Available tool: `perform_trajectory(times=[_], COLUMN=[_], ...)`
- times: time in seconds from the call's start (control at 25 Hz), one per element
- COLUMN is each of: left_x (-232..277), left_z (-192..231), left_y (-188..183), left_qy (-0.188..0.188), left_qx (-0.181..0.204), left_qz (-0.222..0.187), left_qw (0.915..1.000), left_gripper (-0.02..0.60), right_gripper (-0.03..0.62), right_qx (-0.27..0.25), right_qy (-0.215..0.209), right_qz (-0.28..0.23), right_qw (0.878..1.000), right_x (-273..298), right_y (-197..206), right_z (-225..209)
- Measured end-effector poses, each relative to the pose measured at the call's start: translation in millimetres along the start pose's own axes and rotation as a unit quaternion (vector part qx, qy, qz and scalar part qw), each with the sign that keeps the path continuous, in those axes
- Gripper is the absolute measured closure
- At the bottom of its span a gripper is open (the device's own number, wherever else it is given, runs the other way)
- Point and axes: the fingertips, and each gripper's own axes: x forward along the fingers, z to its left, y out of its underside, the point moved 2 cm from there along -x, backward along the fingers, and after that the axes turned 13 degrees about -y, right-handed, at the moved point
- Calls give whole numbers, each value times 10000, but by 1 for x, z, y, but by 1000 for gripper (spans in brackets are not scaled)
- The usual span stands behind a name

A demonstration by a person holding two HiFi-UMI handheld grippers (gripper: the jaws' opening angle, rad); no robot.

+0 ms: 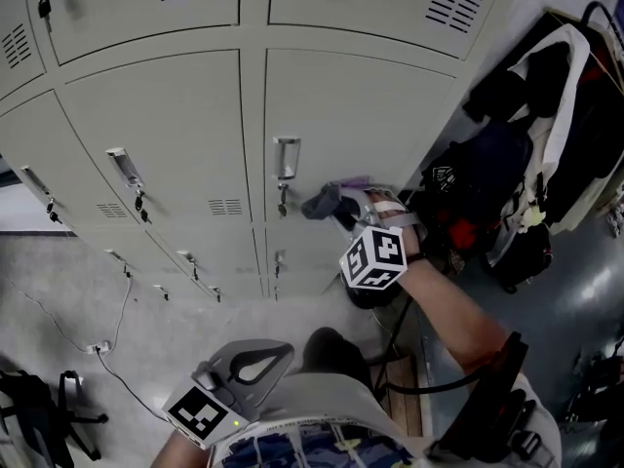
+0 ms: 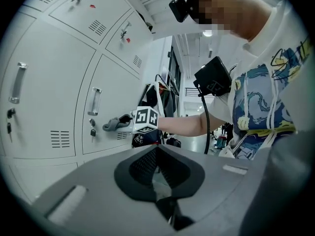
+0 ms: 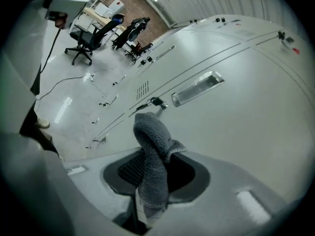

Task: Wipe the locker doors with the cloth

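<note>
Right tool (image 3: 152, 182) is clenching the grey cloth (image 3: 150, 140) at the beige locker doors (image 1: 356, 115). Left tool (image 1: 255, 363) is hanging closed, empty. Only the right gripper view is catching office chairs (image 3: 92, 34) across the glossy floor (image 3: 61, 95).

Office locker rm — metal lockers (image 1: 156, 115), desk chairs (image 3: 91, 33)

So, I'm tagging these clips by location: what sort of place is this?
Probably a workplace locker area next to an office: rows of grey lockers, bags heaped at their end, and office chairs on the floor beyond.
</note>
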Motion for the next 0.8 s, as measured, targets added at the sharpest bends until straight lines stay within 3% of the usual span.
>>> perform_trajectory(times=[0.52, 0.68, 0.8], left_x=[4, 2, -1], left_z=[1, 0, -1], left_y=[4, 1, -1], left_qy=[-53, -75, -97], left_qx=[-6, 43, 31], left_qz=[84, 52, 16], left_qw=[10000, 9999, 9999], left_gripper=[580, 580, 580], right_gripper=[480, 480, 480], right_qx=[67, 50, -58], right_qy=[-1021, -1175, -1047], right_qz=[400, 422, 411], right_qw=[9939, 9922, 9936], right_x=[70, 62, 33], right_y=[36, 33, 20], right_z=[69, 69, 56])
